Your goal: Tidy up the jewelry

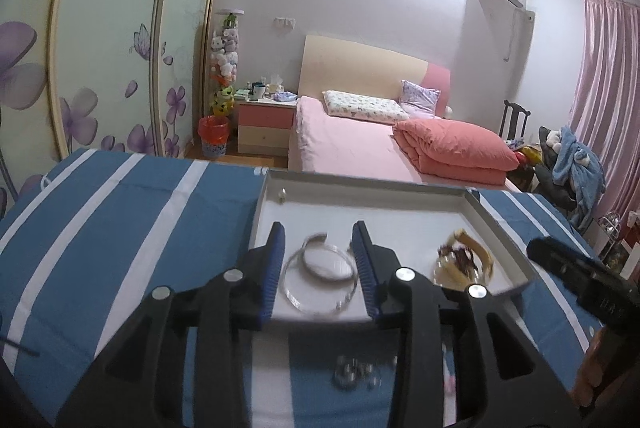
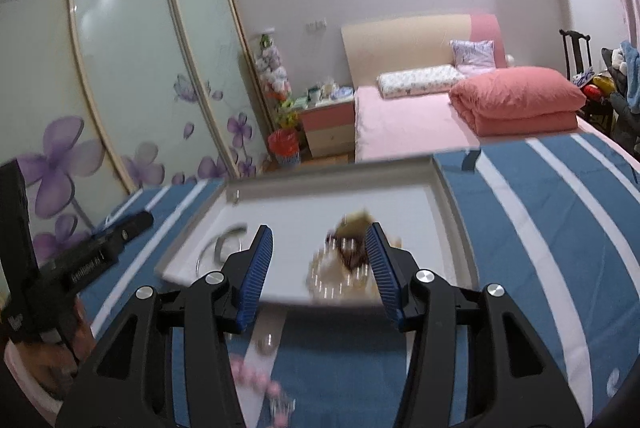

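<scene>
A white tray [image 1: 360,184] with a grey rim lies on a blue-and-white striped cloth. Two silver bangles [image 1: 320,268] rest on its floor; in the left wrist view they show between the blue pads [image 1: 276,260] of my left gripper [image 1: 319,232], which stands open over the tray's near edge without pressing on them. In the right wrist view my right gripper [image 2: 320,230] is open above the same tray [image 2: 332,164]. A blurred heap of gold and dark red bracelets [image 2: 346,260] lies close to its right pad [image 2: 380,268]. The bangles [image 2: 224,244] sit left of it.
A small stud [image 1: 282,194] lies in the tray's far left corner. On the cloth [image 1: 120,228] before the tray are clear beads [image 1: 354,374] and pink beads [image 2: 256,376]. A pink bed [image 1: 360,144] and wardrobe doors [image 2: 120,68] stand beyond.
</scene>
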Motion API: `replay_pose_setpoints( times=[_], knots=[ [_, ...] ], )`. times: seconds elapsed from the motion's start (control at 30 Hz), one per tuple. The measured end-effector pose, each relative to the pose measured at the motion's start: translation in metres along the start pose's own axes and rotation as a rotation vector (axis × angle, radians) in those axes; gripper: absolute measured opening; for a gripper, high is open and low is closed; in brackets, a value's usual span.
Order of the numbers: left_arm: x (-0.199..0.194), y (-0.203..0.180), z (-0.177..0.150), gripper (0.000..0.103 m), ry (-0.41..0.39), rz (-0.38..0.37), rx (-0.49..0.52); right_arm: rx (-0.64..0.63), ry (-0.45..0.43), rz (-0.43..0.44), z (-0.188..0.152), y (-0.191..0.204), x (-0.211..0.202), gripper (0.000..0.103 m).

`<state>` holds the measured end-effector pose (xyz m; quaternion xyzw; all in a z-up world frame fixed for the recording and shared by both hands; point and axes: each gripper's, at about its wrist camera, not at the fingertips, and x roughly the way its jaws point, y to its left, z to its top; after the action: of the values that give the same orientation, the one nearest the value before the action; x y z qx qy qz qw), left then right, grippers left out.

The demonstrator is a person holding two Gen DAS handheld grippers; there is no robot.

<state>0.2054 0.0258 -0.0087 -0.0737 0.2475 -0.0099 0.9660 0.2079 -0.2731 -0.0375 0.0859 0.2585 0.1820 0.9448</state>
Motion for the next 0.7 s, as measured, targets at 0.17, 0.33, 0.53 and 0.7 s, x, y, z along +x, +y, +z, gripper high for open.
replay_pose_setpoints(
  times=[0.17,0.33,0.53,0.7],
  knots=[
    [-0.018,0.005,-0.02,0.04,0.027,0.0,0.011,-0.01,0.084,0.005,-0.027,0.005,-0.012,0.05],
    [-0.016,0.004,-0.036,0.04,0.09,0.002,0.02,-0.014,0.152,0.014,-0.05,0.011,-0.02,0.049],
    [0.002,-0.013,-0.053,0.04,0.217,-0.014,0.108,-0.005,0.171,0.015,-0.061,0.013,-0.028,0.049],
    [0.015,-0.025,-0.062,0.038,0.292,-0.017,0.143,0.004,0.173,0.009,-0.061,0.009,-0.03,0.049]
  ],
)
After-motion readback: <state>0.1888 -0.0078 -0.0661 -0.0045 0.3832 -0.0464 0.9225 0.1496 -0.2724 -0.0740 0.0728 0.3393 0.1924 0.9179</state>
